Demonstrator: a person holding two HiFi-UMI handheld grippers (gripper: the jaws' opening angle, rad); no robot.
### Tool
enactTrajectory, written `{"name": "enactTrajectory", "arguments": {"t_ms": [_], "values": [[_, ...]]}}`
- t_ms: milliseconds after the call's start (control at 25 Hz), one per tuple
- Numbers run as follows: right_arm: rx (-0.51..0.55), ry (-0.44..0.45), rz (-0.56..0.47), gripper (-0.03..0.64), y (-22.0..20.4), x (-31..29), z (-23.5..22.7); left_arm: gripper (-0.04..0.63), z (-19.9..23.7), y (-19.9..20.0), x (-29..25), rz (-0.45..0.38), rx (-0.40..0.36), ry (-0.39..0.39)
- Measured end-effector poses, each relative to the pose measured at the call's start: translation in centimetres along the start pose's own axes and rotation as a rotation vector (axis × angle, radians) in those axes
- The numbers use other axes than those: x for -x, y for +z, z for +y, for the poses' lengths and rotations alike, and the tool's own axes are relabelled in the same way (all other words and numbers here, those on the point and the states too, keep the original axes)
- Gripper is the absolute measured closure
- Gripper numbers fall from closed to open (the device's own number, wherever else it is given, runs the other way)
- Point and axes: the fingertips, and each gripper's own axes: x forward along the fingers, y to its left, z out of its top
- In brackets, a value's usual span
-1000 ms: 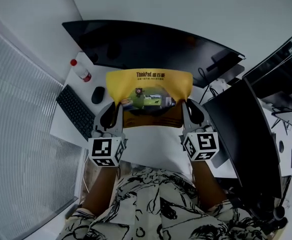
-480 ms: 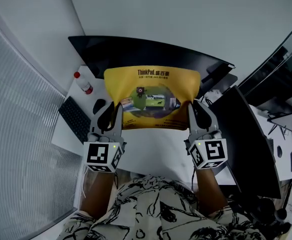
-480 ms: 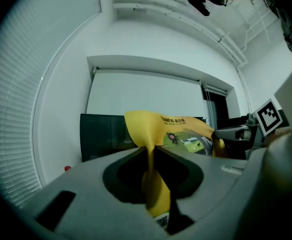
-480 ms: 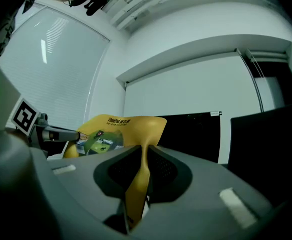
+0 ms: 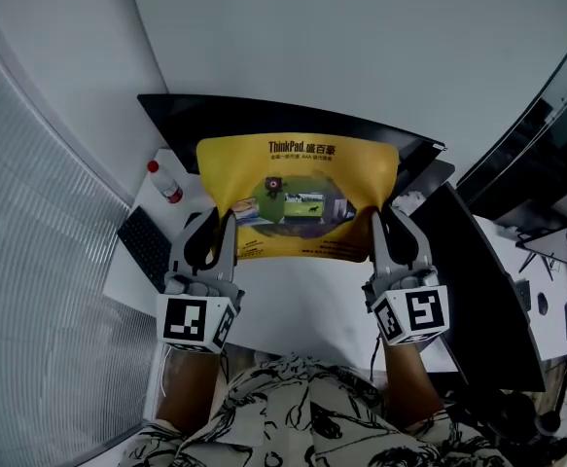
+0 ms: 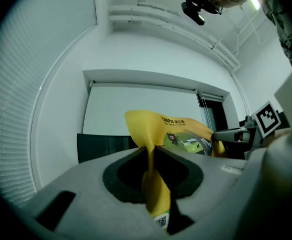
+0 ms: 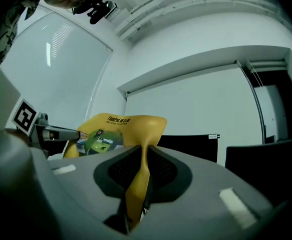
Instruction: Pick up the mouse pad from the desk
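Aloft, yellow mouse pad stretched between both — left gripper pinching one edge, right gripper the other

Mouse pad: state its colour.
The mouse pad is yellow with a green picture at centre; head view shows it best.

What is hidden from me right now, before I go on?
Desk behind the mouse pad: head view, pad covers it.
Keyboard: head view, partly behind the left tongs.
Pad's small print: too small everywhere.
Pad's corners: gripper views, buried in left and right tongs.
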Motion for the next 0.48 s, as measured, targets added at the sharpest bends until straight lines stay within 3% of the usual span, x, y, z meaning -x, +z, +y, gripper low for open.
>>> {"name": "enactTrajectory", "arguments": {"t_ms": [480], "values": [[0.013, -0.004, 0.001, 0.558, 0.23, -0.25, -0.07, 0.531, -0.09, -0.07, -0.13, 0.010, -0.017, -0.007]]}}
